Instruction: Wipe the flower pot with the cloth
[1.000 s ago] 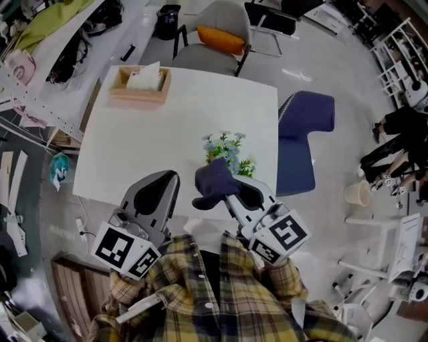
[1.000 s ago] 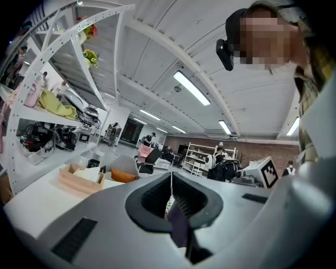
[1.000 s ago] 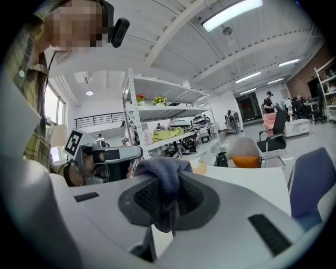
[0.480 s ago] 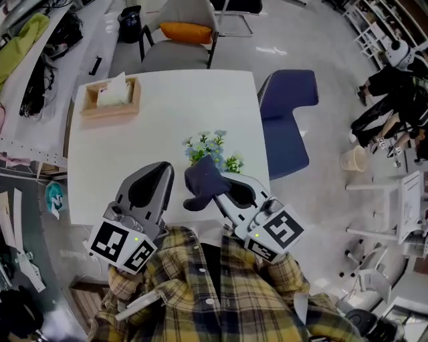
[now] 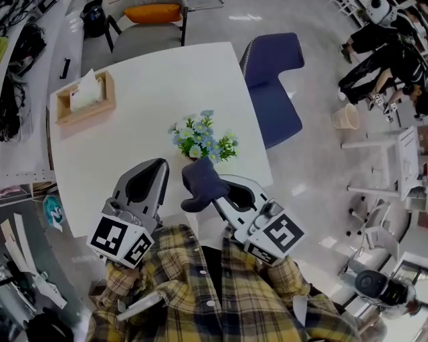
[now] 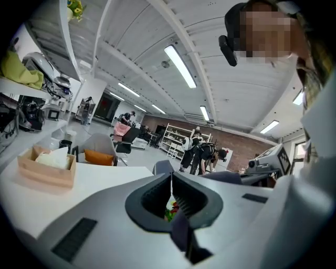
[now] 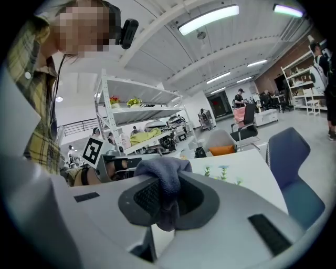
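Note:
A small pot of blue and white flowers (image 5: 200, 139) stands near the right front of the white table (image 5: 134, 133); the blooms hide the pot itself. My right gripper (image 5: 208, 182) is shut on a dark blue cloth (image 5: 199, 184), just short of the plant. In the right gripper view the cloth (image 7: 164, 181) bunches between the jaws, with the flowers (image 7: 223, 172) beyond. My left gripper (image 5: 155, 168) hovers over the table's front edge, left of the cloth, shut and empty. In the left gripper view, its jaws meet at my left gripper's (image 6: 171, 181) tip.
A wooden tissue box (image 5: 83, 100) sits at the table's far left. A blue chair (image 5: 271, 87) stands to the right of the table. At its far side is a grey chair with an orange cushion (image 5: 144, 13). People stand by shelves at the far right (image 5: 381, 60).
The head view has swung, so the table and plant now lie further left and up in the picture. Both grippers have sunk slightly toward the table's front edge. The cloth stays gripped.

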The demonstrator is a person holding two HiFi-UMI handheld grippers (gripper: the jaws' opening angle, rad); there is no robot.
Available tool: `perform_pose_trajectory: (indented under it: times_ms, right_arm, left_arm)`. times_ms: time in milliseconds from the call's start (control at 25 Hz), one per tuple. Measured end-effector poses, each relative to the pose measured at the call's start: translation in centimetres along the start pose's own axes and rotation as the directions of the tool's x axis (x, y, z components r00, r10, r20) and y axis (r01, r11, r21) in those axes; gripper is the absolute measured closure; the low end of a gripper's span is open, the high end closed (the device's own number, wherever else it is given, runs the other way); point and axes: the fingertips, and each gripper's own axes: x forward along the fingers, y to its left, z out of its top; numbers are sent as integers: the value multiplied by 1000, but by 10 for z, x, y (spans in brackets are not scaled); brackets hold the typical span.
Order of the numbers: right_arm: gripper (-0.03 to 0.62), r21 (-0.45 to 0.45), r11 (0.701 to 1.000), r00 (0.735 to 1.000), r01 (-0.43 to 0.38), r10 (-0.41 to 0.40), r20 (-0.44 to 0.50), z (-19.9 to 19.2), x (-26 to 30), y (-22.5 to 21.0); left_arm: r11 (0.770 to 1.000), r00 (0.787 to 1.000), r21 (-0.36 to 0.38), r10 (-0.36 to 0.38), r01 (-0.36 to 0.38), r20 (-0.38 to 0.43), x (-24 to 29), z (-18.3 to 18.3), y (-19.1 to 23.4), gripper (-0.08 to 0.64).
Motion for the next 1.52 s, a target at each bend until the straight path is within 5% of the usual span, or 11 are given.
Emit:
perform_pose_trajectory:
  times_ms: [560, 1080, 1520]
  right_arm:
    - [568, 146, 976, 982, 162, -145, -121, -81, -33, -28]
    - [568, 297, 924, 964, 239, -189, -185, -136, -19, -81]
    - [568, 388, 886, 959, 254, -177, -223, -158, 3, -113]
  left_arm:
    - [989, 974, 37, -134, 143, -180, 27, -92, 11, 533]
    - [973, 939, 112, -161, 203, -305, 55, -160, 33, 349]
    - [943, 912, 162, -223, 291, -344, 80, -178, 34, 175]
